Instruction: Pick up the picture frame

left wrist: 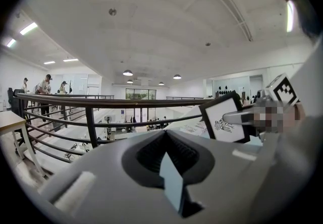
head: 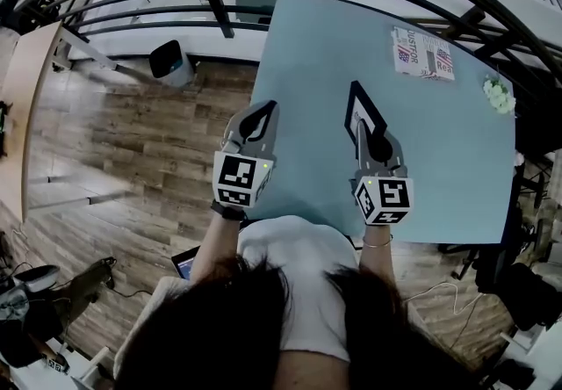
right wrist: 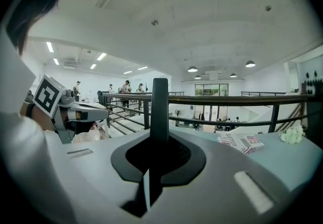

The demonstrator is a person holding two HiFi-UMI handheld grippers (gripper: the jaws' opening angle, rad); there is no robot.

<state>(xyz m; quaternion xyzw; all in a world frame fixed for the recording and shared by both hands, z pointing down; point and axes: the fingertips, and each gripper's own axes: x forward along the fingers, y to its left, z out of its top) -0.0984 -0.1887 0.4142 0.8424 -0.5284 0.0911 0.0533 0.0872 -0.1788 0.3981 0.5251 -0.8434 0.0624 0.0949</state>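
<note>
The right claw (head: 368, 137) is clenching a black-rimmed rectangular picture frame (head: 359, 107) with a white print inside, and is gripping it by its near edge. The picture frame is standing on edge over the middle of the pale blue bench (head: 439, 169), and in the right gripper view it is showing only as a thin dark upright bar (right wrist: 160, 102) rising from between the jaws. In the left gripper view its face (left wrist: 224, 117) is tilting slightly. Its lower edge is hiding behind the claw body, so contact with the bench cannot be judged. The left claw (head: 261, 119) is hanging at the bench's left edge, pinched together on nothing. A flat box printed with flags (head: 423, 53) and a small bunch of white flowers (head: 499, 96) are lying near the far right corner, well apart from the frame.
</note>
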